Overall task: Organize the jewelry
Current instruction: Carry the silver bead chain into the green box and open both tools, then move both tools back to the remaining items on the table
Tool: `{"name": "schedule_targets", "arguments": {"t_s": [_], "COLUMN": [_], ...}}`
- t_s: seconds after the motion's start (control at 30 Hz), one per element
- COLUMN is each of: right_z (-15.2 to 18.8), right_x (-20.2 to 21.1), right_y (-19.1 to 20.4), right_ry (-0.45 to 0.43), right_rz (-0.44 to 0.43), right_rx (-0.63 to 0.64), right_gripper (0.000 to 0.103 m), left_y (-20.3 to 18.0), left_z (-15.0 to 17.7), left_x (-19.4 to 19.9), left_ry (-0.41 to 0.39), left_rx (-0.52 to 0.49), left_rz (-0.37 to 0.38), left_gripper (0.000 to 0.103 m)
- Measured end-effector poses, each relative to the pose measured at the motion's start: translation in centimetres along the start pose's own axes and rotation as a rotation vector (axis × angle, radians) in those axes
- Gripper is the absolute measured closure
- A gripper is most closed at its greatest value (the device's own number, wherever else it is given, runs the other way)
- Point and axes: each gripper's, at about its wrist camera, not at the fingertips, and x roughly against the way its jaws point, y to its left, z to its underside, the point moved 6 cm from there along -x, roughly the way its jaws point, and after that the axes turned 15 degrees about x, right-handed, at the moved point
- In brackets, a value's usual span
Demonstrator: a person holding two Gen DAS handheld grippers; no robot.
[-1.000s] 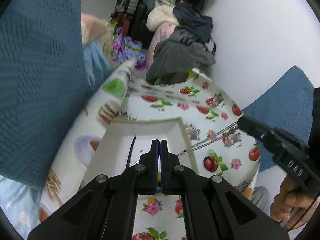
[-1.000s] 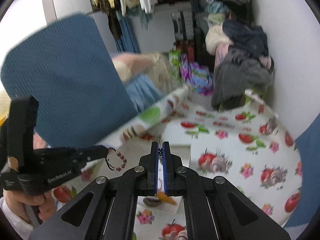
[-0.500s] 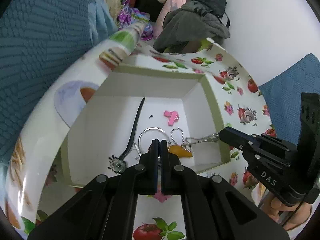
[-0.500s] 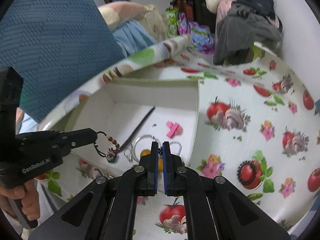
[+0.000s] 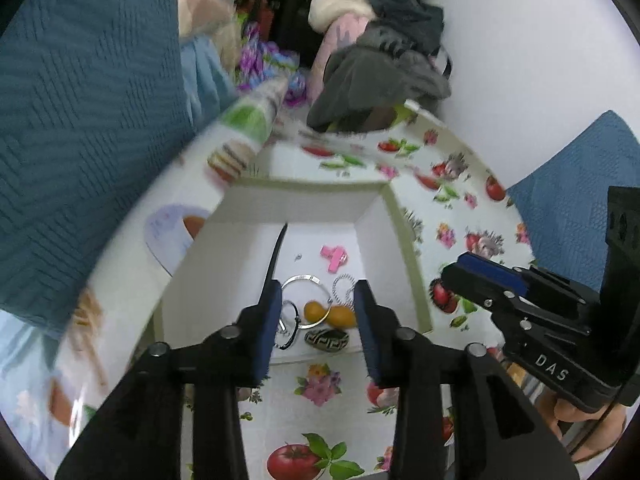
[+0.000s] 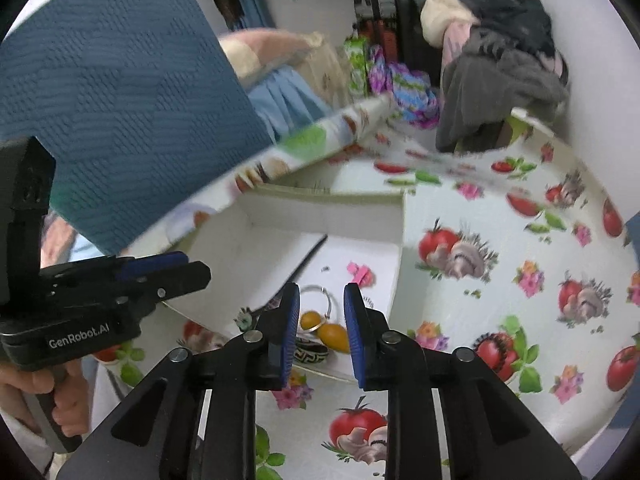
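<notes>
A shallow white box lies on the fruit-print tablecloth and holds jewelry: a silver hoop, amber beads, a black-and-white patterned bangle, a pink clip, a silver chain and a long black strip. My left gripper is open and empty over the box's near end. My right gripper is open and empty above the same pile; the box, beads and bangle show between its fingers. Each gripper appears in the other's view, left, right.
A blue chair back stands close at the left, another blue cushion at the right. A heap of clothes lies behind the table by the white wall. The tablecloth extends to the right of the box.
Both grippers have opened. The beaded bracelet held by the left and the chain held by the right are no longer in their fingers; the chain lies in the box.
</notes>
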Motion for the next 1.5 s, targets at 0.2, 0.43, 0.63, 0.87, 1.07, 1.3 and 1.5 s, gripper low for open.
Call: {"name": "schedule_targets", "arguments": {"t_s": [0.2,0.43,0.63,0.87,1.07,1.3,1.5], "right_z": [-0.9,0.1,2.5,6.5,10.2,14.0,16.4], "right_x": [5.8,11.4,14.2,15.4,14.9,13.4,12.0], "right_y": [0.1,-1.0,-2.0,-3.7,-5.0,-6.6,-7.4], "right_ry": [-0.102,-0.176,-0.193,-0.191,-0.173,-0.159,-0.161], "right_rz": [0.097,0.128,0.187,0.219,0.237,0.239,0.23], "right_rx": [0.031,-0.018,-0.032,-0.068,-0.083,-0.096,-0.11], "right_gripper": [0.082,0.082,0.082,0.082,0.082,0.082,0.082], "left_y": [-2.1,-4.3,-5.8,-8.0,-9.3,-9.7,-9.7], "left_z": [-0.1,0.6,1.8,4.5,6.7,9.6,11.1], "left_x": [3.8,7.5,9.1,8.5,7.2,4.0,1.6], "left_ry": [-0.073,-0.137,-0.184,-0.175,-0.181,-0.147,-0.126], "left_rx": [-0.033,-0.07,-0.07,-0.084,-0.08,-0.075,-0.079], "left_rz": [0.018,0.049,0.091,0.109,0.121,0.114,0.105], "left_gripper": [0.064,0.064,0.064,0.064,0.064,0.064,0.064]}}
